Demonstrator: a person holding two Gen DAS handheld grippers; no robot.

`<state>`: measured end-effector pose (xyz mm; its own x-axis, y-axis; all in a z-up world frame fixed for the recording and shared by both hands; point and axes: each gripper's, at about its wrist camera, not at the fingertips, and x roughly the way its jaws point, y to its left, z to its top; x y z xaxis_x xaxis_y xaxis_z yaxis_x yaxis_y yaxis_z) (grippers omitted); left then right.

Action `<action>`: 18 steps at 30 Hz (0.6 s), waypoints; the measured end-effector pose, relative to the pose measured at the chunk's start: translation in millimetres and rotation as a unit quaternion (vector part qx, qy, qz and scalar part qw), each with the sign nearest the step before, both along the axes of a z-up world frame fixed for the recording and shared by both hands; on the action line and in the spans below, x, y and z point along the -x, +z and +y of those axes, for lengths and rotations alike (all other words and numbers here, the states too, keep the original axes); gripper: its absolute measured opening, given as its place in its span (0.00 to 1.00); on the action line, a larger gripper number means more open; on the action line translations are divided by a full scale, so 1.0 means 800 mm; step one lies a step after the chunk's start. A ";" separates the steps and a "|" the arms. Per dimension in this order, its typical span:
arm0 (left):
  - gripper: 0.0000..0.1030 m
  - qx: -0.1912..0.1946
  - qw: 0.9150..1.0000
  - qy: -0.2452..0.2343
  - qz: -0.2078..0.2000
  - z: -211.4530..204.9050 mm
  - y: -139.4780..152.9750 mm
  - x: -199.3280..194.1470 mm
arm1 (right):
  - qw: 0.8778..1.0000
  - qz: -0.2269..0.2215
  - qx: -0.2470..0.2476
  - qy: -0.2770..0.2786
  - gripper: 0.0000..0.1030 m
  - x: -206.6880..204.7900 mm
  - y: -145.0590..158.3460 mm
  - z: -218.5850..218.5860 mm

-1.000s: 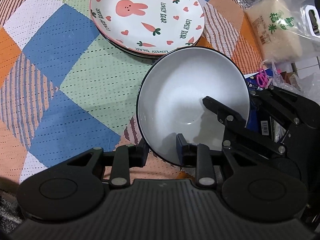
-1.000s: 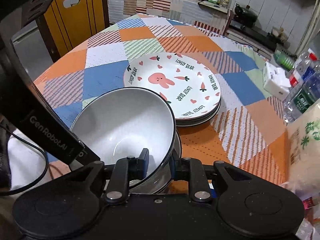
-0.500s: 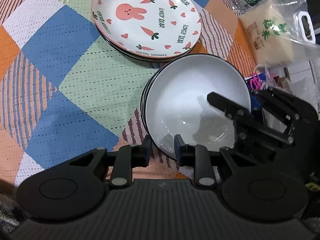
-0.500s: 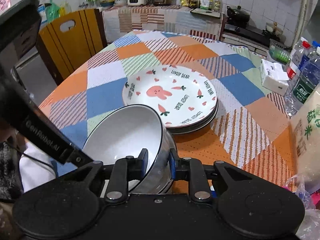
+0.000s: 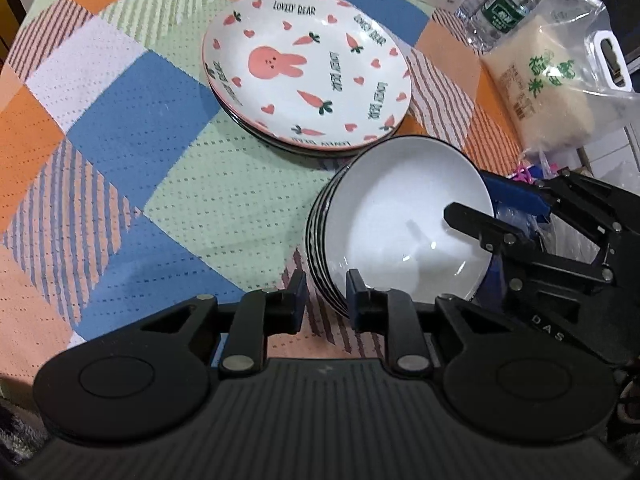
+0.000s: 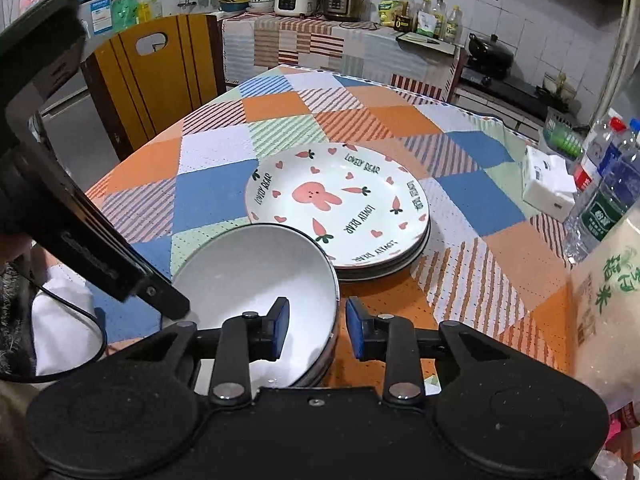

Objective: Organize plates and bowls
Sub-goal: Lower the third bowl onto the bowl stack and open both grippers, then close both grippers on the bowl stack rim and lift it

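Dim indoor light, soft shadows, strong fisheye bending at edges, slight overall blur.

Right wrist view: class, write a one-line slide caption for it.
Right gripper open astride the rim of the top white bowl in a nested stack, beside stacked rabbit plates on a patchwork tablecloth.

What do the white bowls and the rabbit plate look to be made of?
White bowls: likely glazed ceramic, given the glossy white inside with sharp highlights and a thin dark rim.
Rabbit plate: probably glazed ceramic too, smooth and shiny with printed decoration; melamine cannot be ruled out.
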<state>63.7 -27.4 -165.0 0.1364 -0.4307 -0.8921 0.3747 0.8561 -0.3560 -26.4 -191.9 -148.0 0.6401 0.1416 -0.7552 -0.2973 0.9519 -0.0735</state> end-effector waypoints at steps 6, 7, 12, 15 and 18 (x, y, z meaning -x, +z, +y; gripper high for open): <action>0.32 0.031 0.999 0.009 -0.035 0.020 0.016 0.001 | 0.999 0.012 -0.052 0.008 0.49 0.005 0.006 -0.038; 0.35 0.040 0.998 0.011 -0.041 0.022 0.019 0.000 | 0.997 0.017 -0.071 0.010 0.60 0.007 0.010 -0.049; 0.65 0.065 0.996 0.017 -0.061 0.025 0.023 -0.009 | 0.995 0.034 -0.091 0.027 0.73 0.020 0.009 -0.077; 0.70 0.075 0.996 0.015 -0.048 0.017 0.008 -0.017 | 0.994 0.061 -0.090 0.027 0.75 0.023 -0.011 -0.077; 0.71 0.083 0.996 0.017 -0.017 0.008 -0.016 -0.027 | 0.993 0.079 -0.077 0.037 0.75 0.021 -0.036 -0.064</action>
<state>85.1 -21.3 -178.2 0.1820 -0.5668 -0.8035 0.3601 0.7988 -0.4820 -43.5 -243.0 -176.7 0.4982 0.3057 -0.8114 -0.3632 0.9233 0.1248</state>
